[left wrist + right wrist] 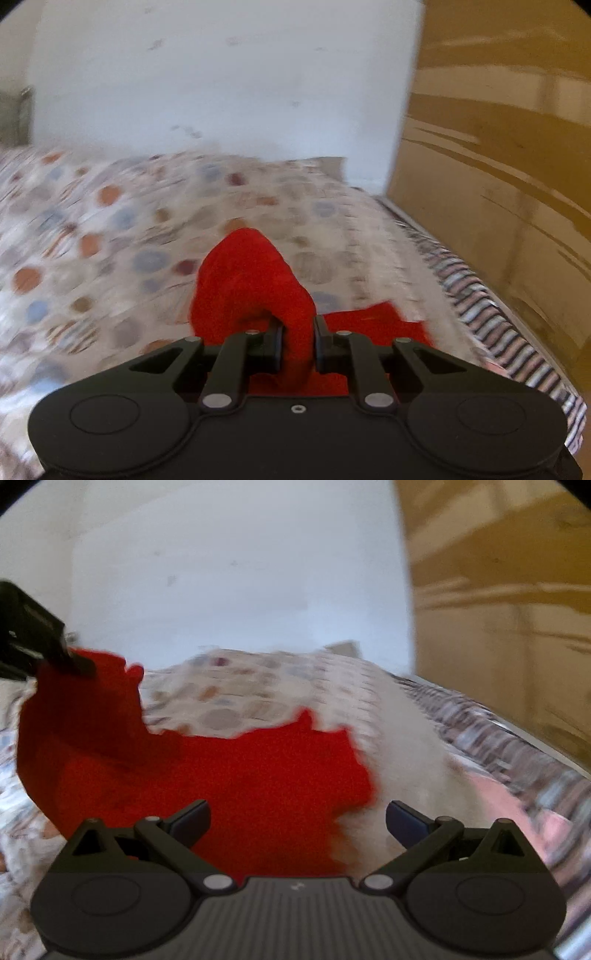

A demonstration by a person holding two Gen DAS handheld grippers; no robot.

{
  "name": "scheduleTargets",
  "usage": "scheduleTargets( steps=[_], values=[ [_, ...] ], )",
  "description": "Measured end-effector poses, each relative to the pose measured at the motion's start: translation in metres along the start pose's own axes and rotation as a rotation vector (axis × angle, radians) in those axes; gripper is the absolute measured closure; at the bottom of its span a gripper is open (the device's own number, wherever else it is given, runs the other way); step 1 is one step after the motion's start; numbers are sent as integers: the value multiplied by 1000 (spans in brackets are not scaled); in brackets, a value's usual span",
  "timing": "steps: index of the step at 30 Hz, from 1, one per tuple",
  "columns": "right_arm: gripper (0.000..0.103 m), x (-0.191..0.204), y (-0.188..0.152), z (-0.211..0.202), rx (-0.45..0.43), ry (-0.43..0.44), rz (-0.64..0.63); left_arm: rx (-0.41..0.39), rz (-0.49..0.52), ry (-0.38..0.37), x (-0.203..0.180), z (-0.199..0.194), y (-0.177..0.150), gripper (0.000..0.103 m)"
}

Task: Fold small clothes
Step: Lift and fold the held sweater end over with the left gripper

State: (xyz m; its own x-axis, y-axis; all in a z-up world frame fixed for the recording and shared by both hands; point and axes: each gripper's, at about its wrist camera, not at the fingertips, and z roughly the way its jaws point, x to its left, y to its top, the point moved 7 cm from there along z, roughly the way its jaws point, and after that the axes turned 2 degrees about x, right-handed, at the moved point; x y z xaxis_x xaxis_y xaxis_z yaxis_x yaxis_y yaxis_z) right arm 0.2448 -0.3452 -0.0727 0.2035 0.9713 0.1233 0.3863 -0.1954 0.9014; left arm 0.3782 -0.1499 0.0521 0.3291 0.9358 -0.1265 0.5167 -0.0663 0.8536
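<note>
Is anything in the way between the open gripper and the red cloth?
Nothing visible. The right gripper is open just above the red cloth on the bed, with nothing between them. The left gripper already pinches one part.

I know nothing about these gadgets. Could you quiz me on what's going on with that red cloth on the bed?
1. True or false: the left gripper is shut on the red garment.
2. Which gripper has open jaws holding nothing?
3. What pattern covers the bedspread: A) dots, B) plain green, C) checks?

Key: 1 true. 2 the right gripper. 3 A.
</note>
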Motion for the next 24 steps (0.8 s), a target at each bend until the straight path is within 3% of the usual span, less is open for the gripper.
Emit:
scheduleTargets(
  steps=[3,8,12,15,17,19,23,24],
  values=[
    [0,-34,-11,-12,21,-90,44,29,89,-56,-55,13,-7,88],
    [0,-77,-39,-31,76,-192,96,140,224,-135,-125,46,-52,88],
    [0,-93,-56,-42,110,-232,113,153,319,-124,-141,51,-80,89],
    [0,-99,-71,-41,149,-246,116,148,338,-117,-137,50,-81,85],
    [0,-99,-79,-39,174,-248,113,149,322,-146,-132,46,-77,76],
    [0,-98,-84,-38,184,-249,120,134,302,-187,-129,37,-72,57],
    [0,-94,-85,-37,186,-246,152,101,314,-247,-133,18,-69,36],
    [0,-94,-86,-38,187,-248,154,92,314,-261,-134,12,-70,27]
  ],
)
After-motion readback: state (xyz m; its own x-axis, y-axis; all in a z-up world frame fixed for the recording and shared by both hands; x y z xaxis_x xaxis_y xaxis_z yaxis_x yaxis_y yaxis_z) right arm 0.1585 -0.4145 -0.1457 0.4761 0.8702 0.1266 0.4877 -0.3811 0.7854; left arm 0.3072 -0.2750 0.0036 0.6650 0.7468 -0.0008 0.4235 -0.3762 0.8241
